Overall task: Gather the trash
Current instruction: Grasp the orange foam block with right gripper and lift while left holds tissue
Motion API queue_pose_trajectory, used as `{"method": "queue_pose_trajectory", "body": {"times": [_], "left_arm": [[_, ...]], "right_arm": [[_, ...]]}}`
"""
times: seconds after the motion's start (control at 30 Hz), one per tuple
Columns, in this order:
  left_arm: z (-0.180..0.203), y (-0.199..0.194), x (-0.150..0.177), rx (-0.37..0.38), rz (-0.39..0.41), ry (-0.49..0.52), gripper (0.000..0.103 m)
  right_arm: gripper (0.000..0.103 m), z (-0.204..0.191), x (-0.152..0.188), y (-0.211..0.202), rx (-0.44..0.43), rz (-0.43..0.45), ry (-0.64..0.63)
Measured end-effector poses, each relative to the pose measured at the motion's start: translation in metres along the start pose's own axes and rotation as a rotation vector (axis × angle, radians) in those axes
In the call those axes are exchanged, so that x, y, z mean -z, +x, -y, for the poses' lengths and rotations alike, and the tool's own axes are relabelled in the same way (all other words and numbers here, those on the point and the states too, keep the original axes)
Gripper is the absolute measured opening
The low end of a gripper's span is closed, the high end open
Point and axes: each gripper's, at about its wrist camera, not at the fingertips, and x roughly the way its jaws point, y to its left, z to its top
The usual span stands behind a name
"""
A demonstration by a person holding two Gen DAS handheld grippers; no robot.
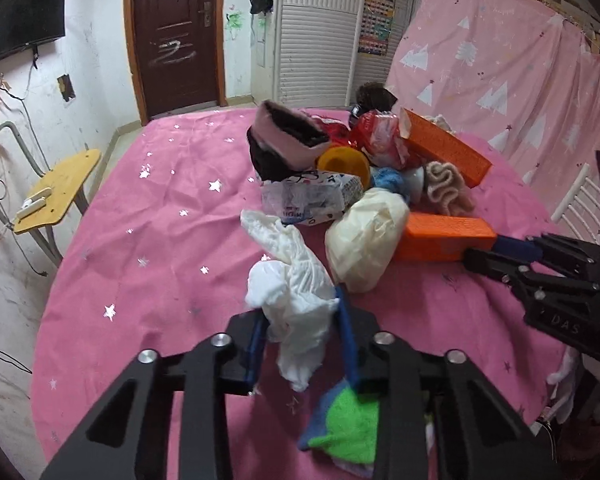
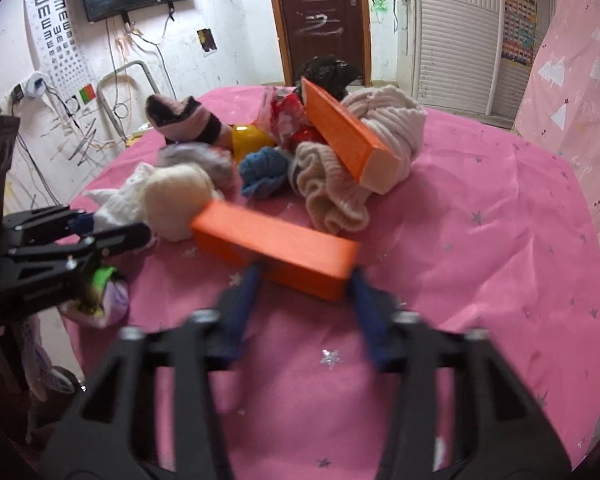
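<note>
Two tongs work a pink-clothed bench [image 1: 148,240]: left tongs [image 1: 300,316] clench crumpled white tissue [image 1: 296,280]; right tongs [image 2: 304,280] grip an orange box [image 2: 276,244].

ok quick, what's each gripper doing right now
Left gripper: shut on the white tissue.
Right gripper: fingers astride the end of the orange box; cannot tell if it is clamped yet.
</note>
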Motion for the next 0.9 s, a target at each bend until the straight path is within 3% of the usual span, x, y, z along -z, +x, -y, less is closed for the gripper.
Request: {"method": "queue_pose_trajectory", "body": {"times": [0.43, 0.47, 0.53, 0.57, 0.77, 0.9], "left_arm": [[-0.016, -0.021, -0.013, -0.012, 0.056, -0.031, 0.020], [-0.019, -0.023, -0.012, -0.008, 0.058, -0.036, 0.020], [-0.023, -0.026, -0.015, -0.005, 0.061, -0.046, 0.020], [-0.024, -0.026, -0.014, -0.003, 0.063, -0.049, 0.020], [-0.036, -0.030, -0.012, 0.015, 0.069, -0.080, 0.020], [-0.039, -0.031, -0.014, 0.018, 0.072, -0.085, 0.020]], "right_arm": [[0.024, -0.007, -0.014, -0.019, -0.007, 0.021, -0.118], [0.029, -0.010, -0.017, -0.019, -0.008, 0.020, -0.142], [0.065, -0.017, -0.024, -0.019, 0.013, 0.023, -0.206], [0.067, -0.019, -0.026, -0.019, 0.018, 0.025, -0.232], [0.066, -0.029, -0.041, 0.012, -0.005, -0.071, -0.338], [0.053, -0.031, -0.040, 0.021, -0.037, -0.115, -0.364]]}}
